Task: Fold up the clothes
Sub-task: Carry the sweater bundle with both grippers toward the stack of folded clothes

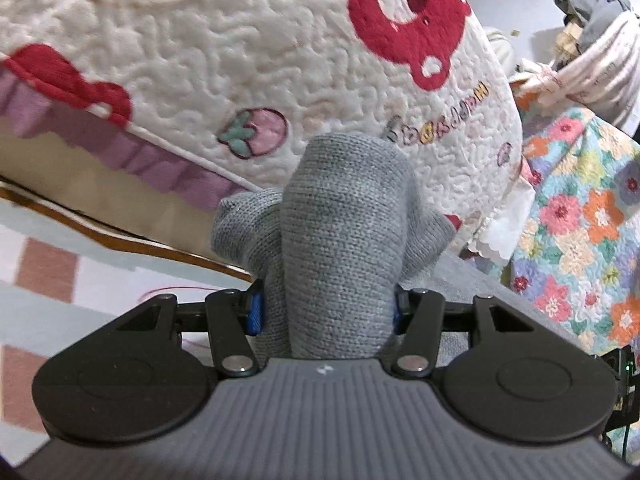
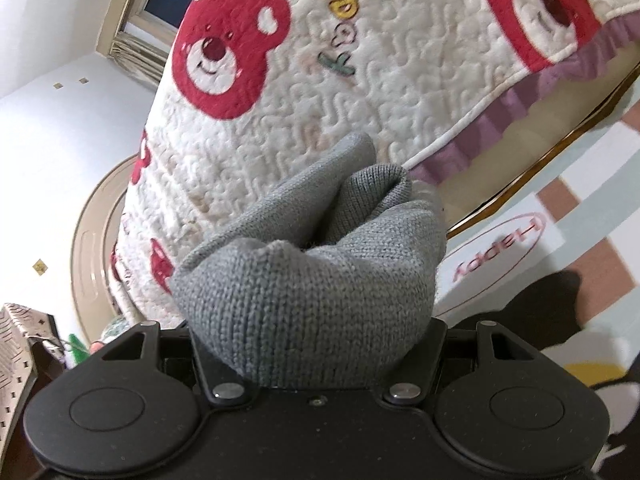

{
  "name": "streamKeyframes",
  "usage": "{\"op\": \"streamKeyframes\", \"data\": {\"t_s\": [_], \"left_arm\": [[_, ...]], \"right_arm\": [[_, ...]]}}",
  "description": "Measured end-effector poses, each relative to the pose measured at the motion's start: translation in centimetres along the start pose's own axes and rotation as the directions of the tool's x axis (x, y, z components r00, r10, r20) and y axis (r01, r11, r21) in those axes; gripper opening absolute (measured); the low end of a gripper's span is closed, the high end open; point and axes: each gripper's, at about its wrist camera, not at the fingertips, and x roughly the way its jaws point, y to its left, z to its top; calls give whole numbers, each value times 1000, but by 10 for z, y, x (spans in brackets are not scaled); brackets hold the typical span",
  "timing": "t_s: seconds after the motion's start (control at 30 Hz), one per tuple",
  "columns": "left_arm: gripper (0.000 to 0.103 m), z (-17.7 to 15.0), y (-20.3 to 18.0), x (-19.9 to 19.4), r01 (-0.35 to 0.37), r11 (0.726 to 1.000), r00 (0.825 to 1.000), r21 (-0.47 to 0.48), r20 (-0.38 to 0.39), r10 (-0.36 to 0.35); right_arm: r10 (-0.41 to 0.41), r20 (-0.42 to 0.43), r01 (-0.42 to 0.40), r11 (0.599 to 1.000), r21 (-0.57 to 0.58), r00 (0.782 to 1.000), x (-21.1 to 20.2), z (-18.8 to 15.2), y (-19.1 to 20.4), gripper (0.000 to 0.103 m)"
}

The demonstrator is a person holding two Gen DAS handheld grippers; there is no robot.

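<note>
The grey knit garment is bunched between both of my grippers and held up off the bed, in front of the cream quilt with red bears. In the left wrist view my left gripper has its jaws closed on a thick roll of the knit, the blue pads pressing it from either side. In the right wrist view my right gripper carries another wad of the same knit; the cloth covers the fingertips, so I judge the jaws clamped on it by the way the fabric stands up from them. How the rest of the garment hangs is out of sight in both views. The step in hand, as I read it, is a lift with two grips, which fits either spreading the piece flat for folding or carrying a fold across. The next move calls for drawing the two grips apart until the knit is taut, then lowering it squarely onto the quilt, away from the floral blanket and the patterned floor mat.
</note>
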Motion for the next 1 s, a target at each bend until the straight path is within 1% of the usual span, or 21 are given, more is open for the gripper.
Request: {"op": "streamKeyframes", "data": {"t_s": [0.07,0.13,0.2,0.23,0.27,0.33,0.4,0.5,0.57,0.63,0.67,0.73,0.77,0.8,0.87,0.93,1.0], "left_arm": [[52,2,3,-20,-23,1000,1000,-19,14,23],[52,2,10,-45,-31,997,999,-73,39,34],[52,1,15,-79,-46,991,996,-123,65,54],[52,1,15,-98,-68,990,994,-125,76,78],[52,0,12,-119,-102,989,990,-109,86,112],[52,-3,10,-160,-164,979,979,-122,104,177],[52,-7,10,-199,-222,964,963,-147,123,240],[52,-16,12,-249,-304,936,929,-176,162,332],[52,-21,12,-283,-357,913,901,-198,185,392],[52,-27,13,-316,-407,886,868,-220,207,451],[52,-27,15,-331,-427,875,853,-230,218,474],[52,-20,20,-353,-456,856,829,-243,234,508],[52,-12,24,-360,-474,847,818,-239,235,524],[52,0,30,-367,-501,835,804,-226,235,546],[52,31,40,-377,-558,807,772,-192,236,590],[52,64,52,-384,-610,777,740,-159,236,629],[52,102,70,-389,-651,747,713,-134,231,662]], "right_arm": [[23,-20,-23,1000,4,1000,5,-7,7,67],[59,-57,-59,998,-3,997,13,-15,17,67],[107,-96,-108,994,-1,990,22,-24,26,67],[137,-119,-137,991,4,983,27,-30,31,67],[165,-147,-166,986,9,975,33,-37,36,67],[220,-208,-222,975,11,953,47,-54,51,67],[273,-273,-280,960,12,923,60,-74,66,67],[328,-349,-343,939,20,878,79,-107,88,67],[354,-396,-376,926,25,847,91,-125,104,67],[378,-439,-408,913,29,815,102,-137,122,67],[389,-456,-425,905,25,801,109,-142,133,67],[407,-485,-459,888,13,774,123,-151,156,67],[414,-497,-474,880,6,763,131,-154,167,67],[422,-505,-487,874,4,753,142,-157,178,67],[440,-511,-506,863,12,738,166,-163,199,67],[462,-506,-519,854,34,728,196,-167,218,67],[488,-483,-512,854,94,727,233,-173,232,67]]}}
